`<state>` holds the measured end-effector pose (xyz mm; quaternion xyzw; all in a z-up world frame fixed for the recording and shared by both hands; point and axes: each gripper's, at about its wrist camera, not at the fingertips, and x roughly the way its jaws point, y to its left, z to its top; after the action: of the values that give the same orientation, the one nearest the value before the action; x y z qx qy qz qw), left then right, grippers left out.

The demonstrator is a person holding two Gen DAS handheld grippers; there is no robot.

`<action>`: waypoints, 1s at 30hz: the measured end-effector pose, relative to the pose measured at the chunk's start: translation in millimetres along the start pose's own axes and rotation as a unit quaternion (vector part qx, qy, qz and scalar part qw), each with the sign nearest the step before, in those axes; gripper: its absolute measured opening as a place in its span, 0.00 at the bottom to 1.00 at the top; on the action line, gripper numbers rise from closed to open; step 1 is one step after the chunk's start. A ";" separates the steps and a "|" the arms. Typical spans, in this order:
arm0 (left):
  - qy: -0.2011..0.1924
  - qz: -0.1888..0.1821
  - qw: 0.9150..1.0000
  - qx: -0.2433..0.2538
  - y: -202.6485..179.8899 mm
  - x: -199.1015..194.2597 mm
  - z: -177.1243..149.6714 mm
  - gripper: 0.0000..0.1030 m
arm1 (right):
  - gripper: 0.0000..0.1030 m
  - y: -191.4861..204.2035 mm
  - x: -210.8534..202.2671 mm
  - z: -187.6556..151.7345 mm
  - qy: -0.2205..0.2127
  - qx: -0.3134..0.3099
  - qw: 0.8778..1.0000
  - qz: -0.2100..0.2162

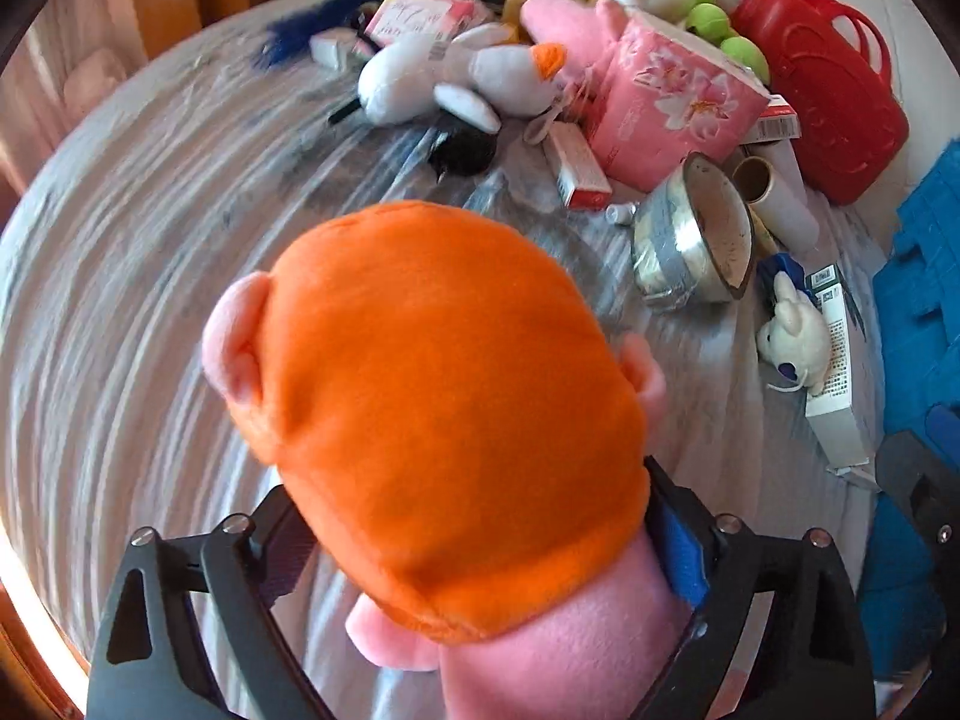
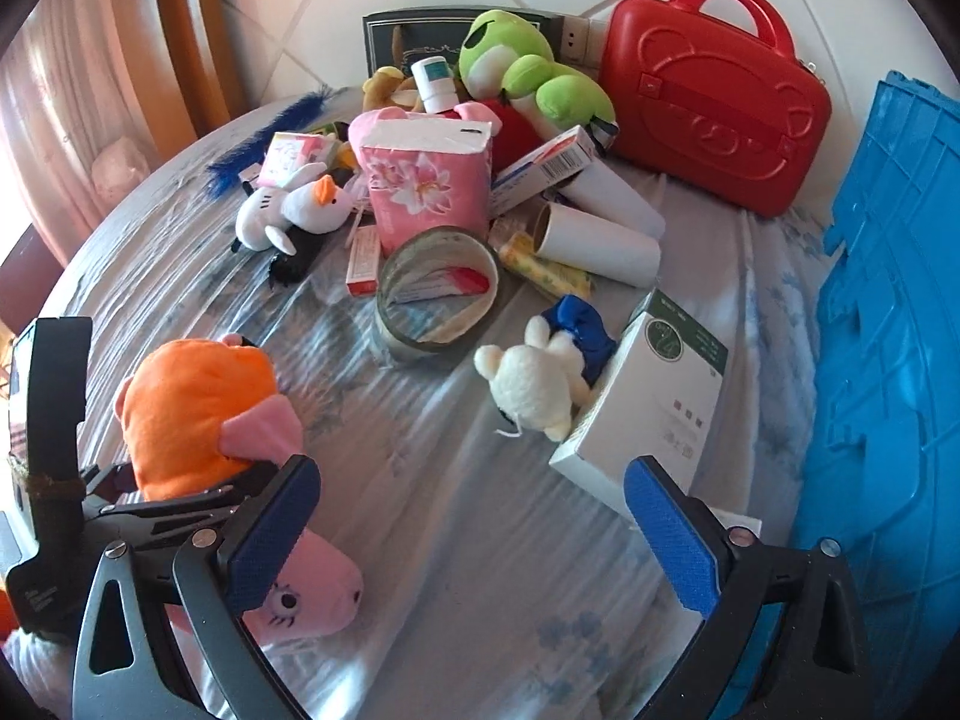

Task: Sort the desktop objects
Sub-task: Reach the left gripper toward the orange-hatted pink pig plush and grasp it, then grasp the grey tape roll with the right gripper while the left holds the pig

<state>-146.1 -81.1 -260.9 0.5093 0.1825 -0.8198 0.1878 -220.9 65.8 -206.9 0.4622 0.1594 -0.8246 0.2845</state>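
The left gripper (image 1: 480, 564) clamps an orange-dressed pig plush (image 1: 444, 420), its face visible only past the right gripper's (image 2: 474, 534) spread fingers.

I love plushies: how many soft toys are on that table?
6, maybe more hidden: orange-dressed pink pig in the left tool, white duck, white bear, green frog, brown plush, pink plush.
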 end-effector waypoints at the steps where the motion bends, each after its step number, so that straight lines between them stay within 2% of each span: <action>1: -0.018 0.020 0.999 0.031 -4.6 -5.5 7.2 0.84 | 1.00 -0.6 3.8 2.8 0.002 0.005 1.000 0.000; 5: -0.083 0.075 0.988 0.108 -8.4 -21.5 43.3 0.82 | 1.00 -0.8 15.6 17.2 -0.004 0.034 0.999 0.009; 8: -0.107 0.058 0.985 0.124 1.5 -28.9 70.8 0.81 | 1.00 4.1 28.9 32.3 -0.004 0.065 0.997 0.031; 13: -0.133 0.025 0.979 0.155 4.8 -24.7 109.6 0.81 | 1.00 10.8 58.5 62.8 0.003 0.101 0.994 0.030; 19: -0.116 0.009 0.978 0.175 6.3 12.5 139.0 0.81 | 1.00 8.5 106.5 92.1 0.036 0.123 0.992 0.009; 24: -0.123 -0.012 0.977 0.176 5.3 22.1 148.6 0.81 | 1.00 -1.1 149.7 95.1 0.084 0.144 0.986 0.008; 25: -0.123 -0.014 0.976 0.177 4.6 23.0 149.7 0.81 | 0.97 -2.7 155.8 93.8 0.090 0.148 0.985 0.018; 26: -0.123 -0.016 0.977 0.175 4.4 23.3 150.2 0.81 | 0.82 -2.6 157.6 93.1 0.089 0.147 0.985 0.022; 27: -0.122 -0.017 0.977 0.173 4.9 23.1 151.2 0.81 | 0.77 -1.4 156.0 93.3 0.084 0.144 0.986 0.029; 30: -0.120 -0.022 0.978 0.167 7.9 20.6 151.5 0.80 | 0.76 5.3 146.8 96.9 0.074 0.125 0.989 0.018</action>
<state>-266.8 -164.8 -217.5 0.4275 0.0301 -0.8977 0.1028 -343.0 -36.6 -281.6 0.5563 0.0676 -0.7966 0.2269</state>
